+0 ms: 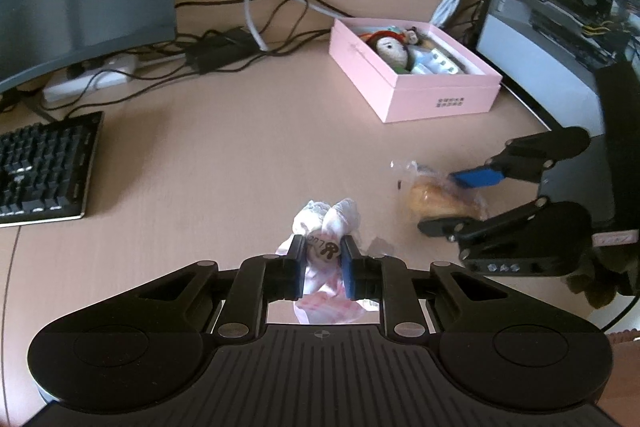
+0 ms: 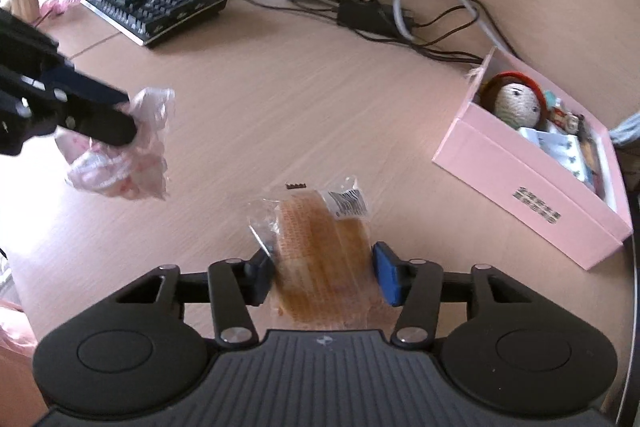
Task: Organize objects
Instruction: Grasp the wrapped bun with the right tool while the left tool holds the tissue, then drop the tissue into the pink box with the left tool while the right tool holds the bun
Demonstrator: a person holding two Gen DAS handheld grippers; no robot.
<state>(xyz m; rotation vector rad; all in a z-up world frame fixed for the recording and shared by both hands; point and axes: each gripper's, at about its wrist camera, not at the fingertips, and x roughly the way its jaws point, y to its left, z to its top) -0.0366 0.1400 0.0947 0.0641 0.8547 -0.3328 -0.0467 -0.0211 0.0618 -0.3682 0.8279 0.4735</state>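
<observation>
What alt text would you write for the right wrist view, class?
The right gripper straddles a wrapped bread snack on a wooden desk. At left, the left gripper holds a crumpled pink bag; an open pink box sits right.

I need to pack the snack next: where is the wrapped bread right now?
The wrapped bread lies on the desk between the right gripper fingers, with the pink box to its right.

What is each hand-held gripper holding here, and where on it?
Left hand-held gripper pinches the crumpled pink plastic bag mid-bundle. Right hand-held gripper brackets the wrapped bread at its near end; firm grip unclear.
</observation>
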